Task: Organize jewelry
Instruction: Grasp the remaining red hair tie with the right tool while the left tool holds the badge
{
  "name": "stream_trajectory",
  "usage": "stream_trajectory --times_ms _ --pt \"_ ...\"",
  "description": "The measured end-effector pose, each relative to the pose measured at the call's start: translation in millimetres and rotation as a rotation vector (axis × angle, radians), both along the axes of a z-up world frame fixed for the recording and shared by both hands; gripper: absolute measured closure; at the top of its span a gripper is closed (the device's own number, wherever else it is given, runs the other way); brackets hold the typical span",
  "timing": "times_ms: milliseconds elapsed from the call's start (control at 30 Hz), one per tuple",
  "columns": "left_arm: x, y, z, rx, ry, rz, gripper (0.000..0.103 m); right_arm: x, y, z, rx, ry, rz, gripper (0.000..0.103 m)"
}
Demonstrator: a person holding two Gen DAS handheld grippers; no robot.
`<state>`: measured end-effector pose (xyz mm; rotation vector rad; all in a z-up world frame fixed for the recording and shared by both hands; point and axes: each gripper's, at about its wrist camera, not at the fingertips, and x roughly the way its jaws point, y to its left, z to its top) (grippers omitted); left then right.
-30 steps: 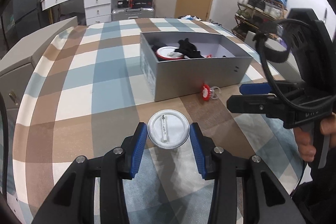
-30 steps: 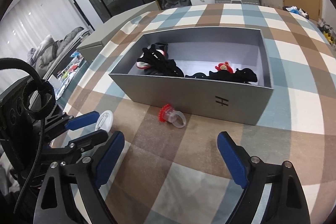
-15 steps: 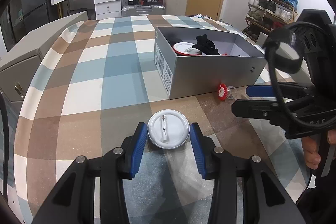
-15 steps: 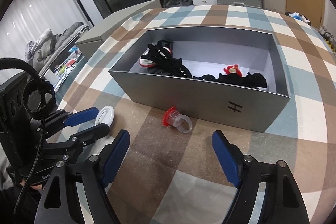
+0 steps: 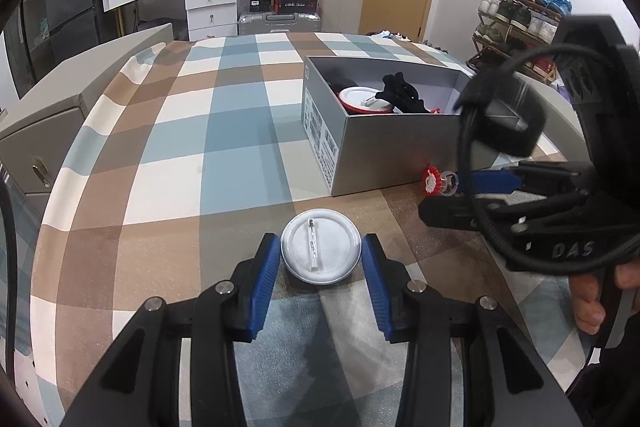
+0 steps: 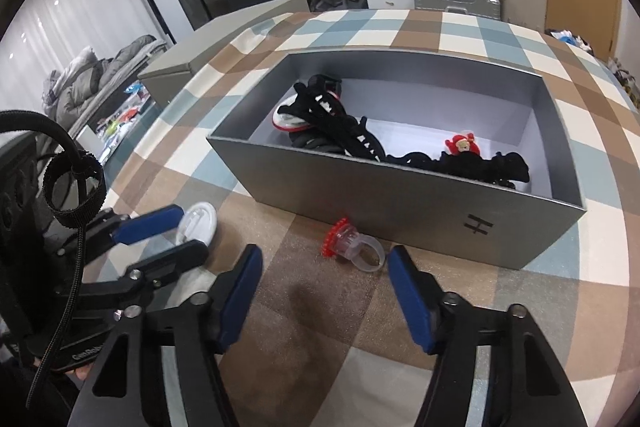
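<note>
A white round pin badge lies back up on the checked tablecloth, and my left gripper is shut on its rim, one blue pad on each side. A clear plastic ring with a red flower top lies on its side just before the grey box's front wall. My right gripper points down at it with its jaws closing; the ring sits between the fingertips, untouched by either pad. The right wrist view also shows the left gripper holding the badge.
The open grey box holds black hair accessories, a red-rimmed badge and a small red figure. A grey lid lies off the table's left edge. A person's hand grips the right tool.
The right gripper has edged toward the ring and its jaws have narrowed around it. The left gripper stays shut on the white badge in the same spot.
</note>
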<state>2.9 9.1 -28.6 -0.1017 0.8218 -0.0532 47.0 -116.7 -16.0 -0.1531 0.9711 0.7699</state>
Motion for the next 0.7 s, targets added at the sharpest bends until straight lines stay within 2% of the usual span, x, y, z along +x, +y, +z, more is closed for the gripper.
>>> stream_trajectory --times_ms 167,267,367,400,533,700 --pt "-0.1 1.2 -0.2 -0.006 0.0 0.002 0.067 1.9 -2.0 -0.7 0.016 0.003 -0.012 0.049" --pt "0.8 2.0 -0.6 -0.011 0.002 0.003 0.067 2.4 -2.8 -0.9 0.023 -0.001 -0.026 0.056" --pt "1.0 2.2 -0.2 -0.014 0.001 0.0 0.067 3.0 -2.2 -1.1 0.025 -0.002 -0.032 0.067" --pt "1.0 2.2 -0.2 -0.014 0.001 0.001 0.067 2.4 -1.1 -1.2 0.021 -0.006 -0.03 0.074" --pt "1.2 2.8 -0.1 -0.018 0.002 -0.001 0.067 -0.5 1.2 -0.9 -0.006 -0.018 -0.021 0.086" --pt "1.3 2.9 -0.1 -0.02 0.002 -0.001 0.067 -4.1 2.3 -0.2 -0.008 -0.029 -0.002 0.087"
